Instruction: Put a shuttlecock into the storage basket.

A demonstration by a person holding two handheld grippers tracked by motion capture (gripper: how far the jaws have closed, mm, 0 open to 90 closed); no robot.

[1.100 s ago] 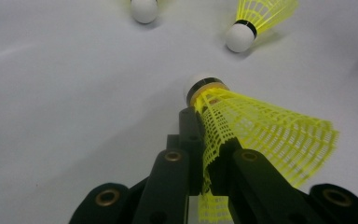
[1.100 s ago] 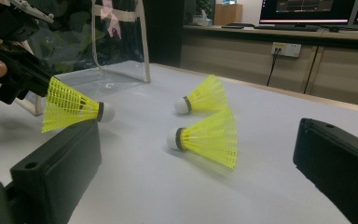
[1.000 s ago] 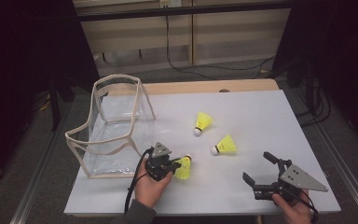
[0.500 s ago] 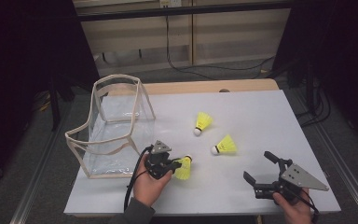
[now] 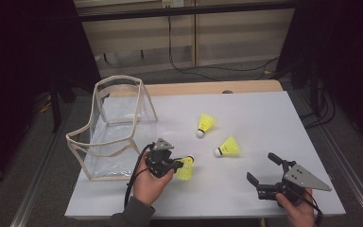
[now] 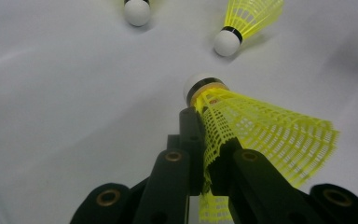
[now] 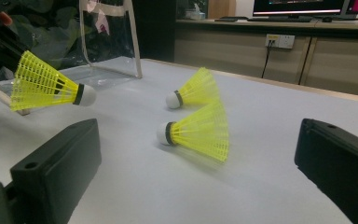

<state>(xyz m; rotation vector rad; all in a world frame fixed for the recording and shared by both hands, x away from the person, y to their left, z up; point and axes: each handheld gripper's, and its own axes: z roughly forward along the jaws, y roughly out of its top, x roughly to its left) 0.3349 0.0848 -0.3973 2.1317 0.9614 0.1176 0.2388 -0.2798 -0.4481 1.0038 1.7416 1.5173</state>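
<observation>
Holding: my left gripper (image 5: 177, 164) is clamped on the skirt of a yellow shuttlecock (image 5: 185, 168), jaws pinched tight on the mesh, as the left gripper view shows (image 6: 205, 154).
Shuttlecock axis: in the high view it lies roughly level, cork (image 6: 200, 84) pointing away from my hand toward the table's right edge, skirt flaring back past the jaws.
Height: it seems lifted just off the table (image 5: 264, 118), though I cannot be sure from the high view alone; in the right gripper view it looks clear of the surface (image 7: 51, 88).
Bag: the clear bag (image 5: 116, 127) stands open-topped near the table's left edge, just beside my left hand (image 5: 146, 182) on the side away from the cork.
Key relation: the bag's mouth lies behind and to the left of the held shuttlecock, so I judge the carry must go back leftward and up over the rim.
Nearer hand: my left, by far.
Right gripper: jaws spread wide and empty (image 5: 264, 172), near the table's front right corner.
Loose shuttlecocks: two (image 5: 205, 124) (image 5: 228, 147) lie mid-table, between my grippers.
</observation>
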